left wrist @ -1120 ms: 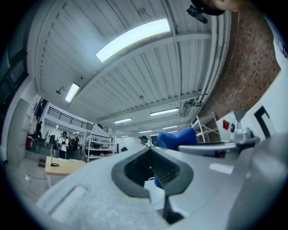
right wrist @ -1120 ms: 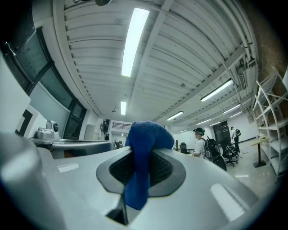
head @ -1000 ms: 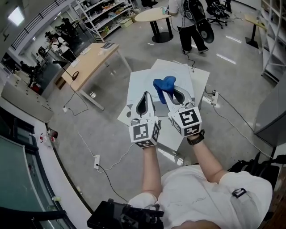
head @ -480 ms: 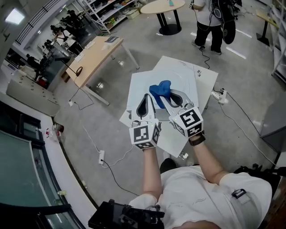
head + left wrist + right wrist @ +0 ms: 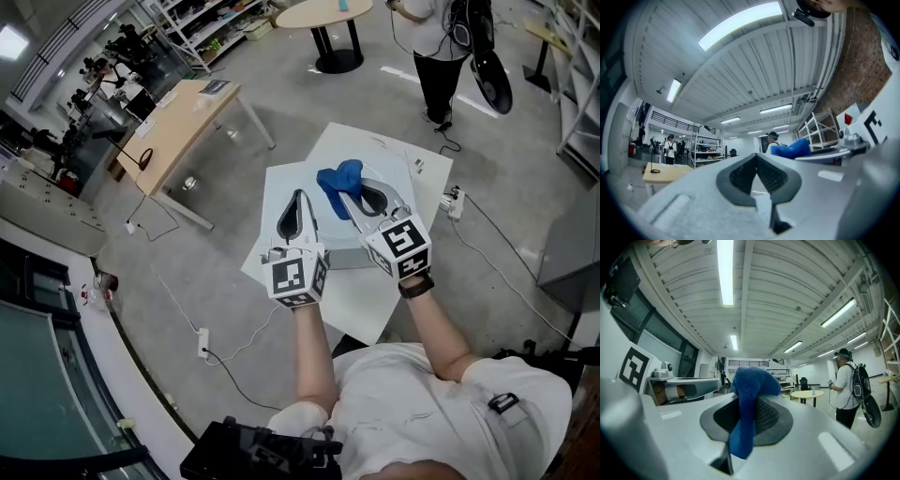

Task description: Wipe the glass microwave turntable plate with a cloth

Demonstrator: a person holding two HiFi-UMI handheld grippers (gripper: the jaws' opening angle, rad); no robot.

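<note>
Between the closed jaws of the right gripper [image 5: 345, 195] sits a blue cloth [image 5: 337, 175]; the left gripper [image 5: 298, 197] is closed, empty. Both hover above the table [image 5: 375, 291], where the glass plate is indistinct. Approach step, apparently; next, lower cloth onto glass.

This is a big open lab or workshop hall. The grey concrete floor [image 5: 141, 281] carries trailing cables and a power strip [image 5: 203, 339] at 8 o'clock. A wooden workbench [image 5: 183, 127] stands at 10, metal storage shelves [image 5: 202, 23] at 11. Strip lights [image 5: 724, 273] line a ribbed ceiling.
</note>
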